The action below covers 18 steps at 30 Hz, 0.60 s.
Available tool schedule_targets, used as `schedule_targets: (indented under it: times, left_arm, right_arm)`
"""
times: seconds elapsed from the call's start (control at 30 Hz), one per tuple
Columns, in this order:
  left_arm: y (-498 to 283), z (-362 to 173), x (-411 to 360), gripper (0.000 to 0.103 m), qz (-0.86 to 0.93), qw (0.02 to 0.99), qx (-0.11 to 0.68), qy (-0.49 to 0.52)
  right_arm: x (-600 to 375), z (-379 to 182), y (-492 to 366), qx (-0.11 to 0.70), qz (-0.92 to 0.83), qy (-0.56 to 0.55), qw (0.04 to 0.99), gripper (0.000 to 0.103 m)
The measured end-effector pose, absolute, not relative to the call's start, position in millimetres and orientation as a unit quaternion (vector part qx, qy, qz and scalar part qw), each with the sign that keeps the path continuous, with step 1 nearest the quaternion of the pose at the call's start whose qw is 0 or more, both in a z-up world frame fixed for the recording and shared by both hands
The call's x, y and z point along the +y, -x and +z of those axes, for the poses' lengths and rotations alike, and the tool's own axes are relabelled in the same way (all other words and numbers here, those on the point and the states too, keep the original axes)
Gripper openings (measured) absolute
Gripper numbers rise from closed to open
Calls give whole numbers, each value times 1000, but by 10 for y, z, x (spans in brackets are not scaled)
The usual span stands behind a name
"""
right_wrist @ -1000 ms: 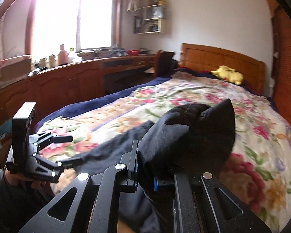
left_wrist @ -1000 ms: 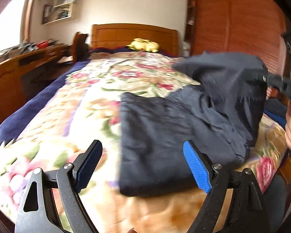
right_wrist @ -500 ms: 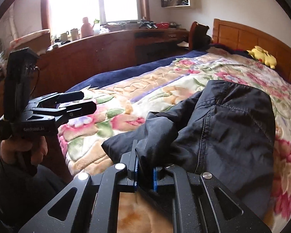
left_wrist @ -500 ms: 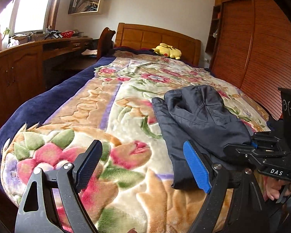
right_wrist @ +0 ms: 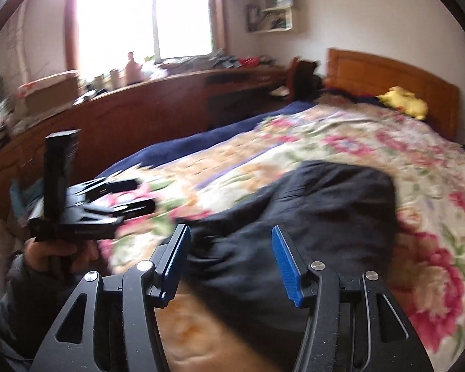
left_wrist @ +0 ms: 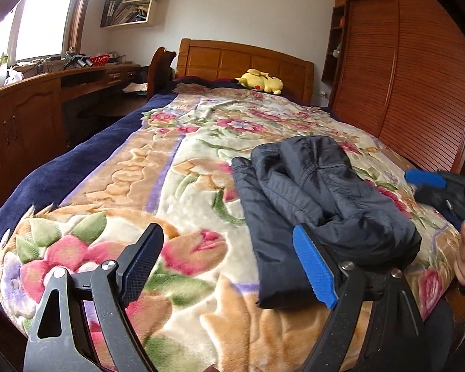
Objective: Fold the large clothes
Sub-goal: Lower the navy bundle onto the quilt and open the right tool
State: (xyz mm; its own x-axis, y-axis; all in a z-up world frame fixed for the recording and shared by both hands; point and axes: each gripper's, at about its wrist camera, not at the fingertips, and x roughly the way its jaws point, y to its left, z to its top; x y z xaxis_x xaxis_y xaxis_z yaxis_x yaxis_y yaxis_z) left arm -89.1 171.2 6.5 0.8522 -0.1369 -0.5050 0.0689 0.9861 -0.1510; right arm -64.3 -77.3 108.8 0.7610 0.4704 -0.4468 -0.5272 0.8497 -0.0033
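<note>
A dark navy garment (left_wrist: 319, 198) lies folded in a thick bundle on the floral blanket (left_wrist: 170, 186) near the foot of the bed. My left gripper (left_wrist: 229, 263) hangs open over the blanket just left of the bundle, nothing between its pads. In the right wrist view the same garment (right_wrist: 310, 217) sits just past my right gripper (right_wrist: 229, 257). Its jaws are opening, and the blue pads (right_wrist: 286, 266) stand apart from the cloth. The right gripper also shows in the left wrist view at the right edge (left_wrist: 431, 183). The left gripper (right_wrist: 121, 195) appears at the left of the right wrist view.
A yellow plush toy (left_wrist: 259, 81) rests by the wooden headboard (left_wrist: 241, 62). A long wooden desk (left_wrist: 31, 108) runs along the left wall under the window. A slatted wardrobe (left_wrist: 418, 77) stands close on the right. A hand (right_wrist: 52, 251) holds the left gripper's handle.
The right gripper carried a fold of the garment down onto the bundle, then let go and drew back. The garment now lies flat and folded. The left gripper stayed open.
</note>
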Motion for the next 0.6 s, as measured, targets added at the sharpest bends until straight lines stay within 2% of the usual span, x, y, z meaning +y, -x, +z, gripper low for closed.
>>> schedule_targets:
  times: [0.13,0.3,0.47,0.6]
  left_arm:
    - [896,119,1614,86,-60,962,259,60]
    - [880,166,1520,86,-63,964,253,56]
    - [859,156,1468,86,-63,964,255,50]
    - [849,139,1457,86,-61,962,260,50]
  right_arm:
    - [-1020,994,492,225,207,57,950,57]
    - [-955,531,176,295,216,53,929,56]
    - [-875,476,95,301,246,23,921,57]
    - [-687,368,64,301,240,59,921,57]
